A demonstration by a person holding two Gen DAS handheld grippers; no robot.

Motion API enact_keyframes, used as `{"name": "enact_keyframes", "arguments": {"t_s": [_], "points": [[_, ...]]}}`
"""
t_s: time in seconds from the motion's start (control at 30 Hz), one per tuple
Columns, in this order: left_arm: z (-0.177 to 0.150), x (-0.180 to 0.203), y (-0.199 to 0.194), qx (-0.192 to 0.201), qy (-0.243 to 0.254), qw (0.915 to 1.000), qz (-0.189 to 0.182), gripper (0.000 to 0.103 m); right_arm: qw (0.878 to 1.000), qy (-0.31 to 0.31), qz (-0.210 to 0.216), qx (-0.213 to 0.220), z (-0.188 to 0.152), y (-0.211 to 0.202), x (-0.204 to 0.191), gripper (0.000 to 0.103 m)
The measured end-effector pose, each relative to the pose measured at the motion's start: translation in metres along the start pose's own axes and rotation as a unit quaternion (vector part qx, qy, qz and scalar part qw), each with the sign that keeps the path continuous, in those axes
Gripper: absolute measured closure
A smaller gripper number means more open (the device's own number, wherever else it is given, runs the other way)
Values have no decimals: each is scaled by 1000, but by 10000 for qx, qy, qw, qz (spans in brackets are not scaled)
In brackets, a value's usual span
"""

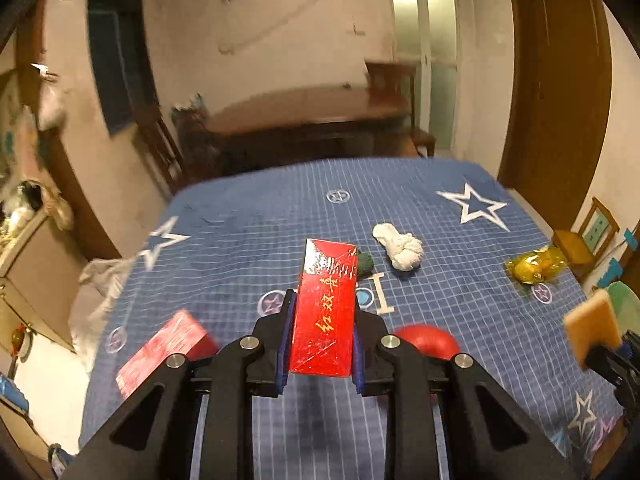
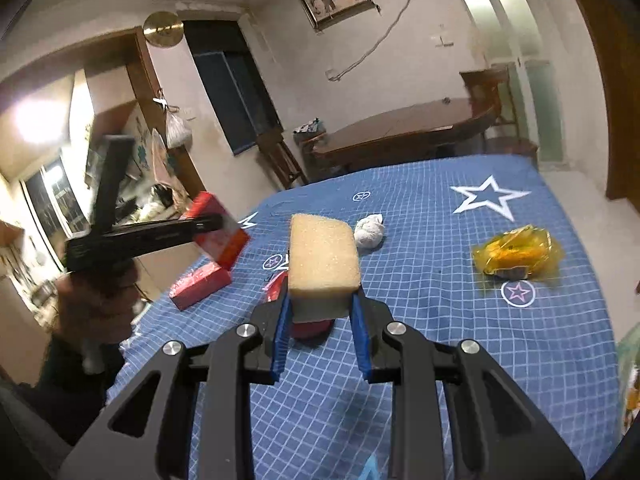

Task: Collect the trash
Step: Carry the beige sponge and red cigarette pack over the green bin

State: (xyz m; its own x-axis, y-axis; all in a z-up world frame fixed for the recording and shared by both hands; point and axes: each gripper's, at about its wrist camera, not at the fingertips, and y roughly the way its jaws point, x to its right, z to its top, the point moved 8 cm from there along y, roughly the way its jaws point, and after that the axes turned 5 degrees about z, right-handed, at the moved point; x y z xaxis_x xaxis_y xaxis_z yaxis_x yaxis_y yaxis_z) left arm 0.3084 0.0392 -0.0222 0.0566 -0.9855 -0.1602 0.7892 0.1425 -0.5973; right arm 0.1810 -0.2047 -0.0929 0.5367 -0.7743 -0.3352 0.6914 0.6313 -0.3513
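While the left tool (image 1: 322, 336) clamps a red box (image 1: 325, 308) above the blue surface (image 1: 440, 320), the right tool (image 2: 322, 320) grips a yellow sponge (image 2: 322, 264). A red round thing (image 1: 428, 340) lies half hidden behind the fingers. A second red box (image 1: 160, 350) is blurred. White wad (image 1: 400, 250) and yellow wrapper (image 1: 534, 266) lie apart.

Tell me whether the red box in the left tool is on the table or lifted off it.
Lifted. The left tool clamps the red box, and the right wrist view shows it held in the air above the blue tablecloth.
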Motion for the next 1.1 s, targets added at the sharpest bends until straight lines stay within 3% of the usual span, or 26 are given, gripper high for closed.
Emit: {"name": "enact_keyframes", "arguments": {"t_s": [0.27, 0.43, 0.67, 1.1], "points": [[-49, 20, -82, 682, -150, 9973, 244, 78, 9927, -695, -985, 66, -27, -17, -33, 78], [-58, 49, -110, 1000, -70, 9945, 296, 78, 9906, -663, -1192, 108, -40, -31, -28, 78], [-45, 104, -140, 1455, 213, 9891, 75, 78, 9837, -489, -1634, 565, -30, -87, -5, 78], [-18, 237, -170, 1806, 898, 9767, -729, 78, 9510, -273, -2896, 1047, -8, -199, 65, 78]]}}
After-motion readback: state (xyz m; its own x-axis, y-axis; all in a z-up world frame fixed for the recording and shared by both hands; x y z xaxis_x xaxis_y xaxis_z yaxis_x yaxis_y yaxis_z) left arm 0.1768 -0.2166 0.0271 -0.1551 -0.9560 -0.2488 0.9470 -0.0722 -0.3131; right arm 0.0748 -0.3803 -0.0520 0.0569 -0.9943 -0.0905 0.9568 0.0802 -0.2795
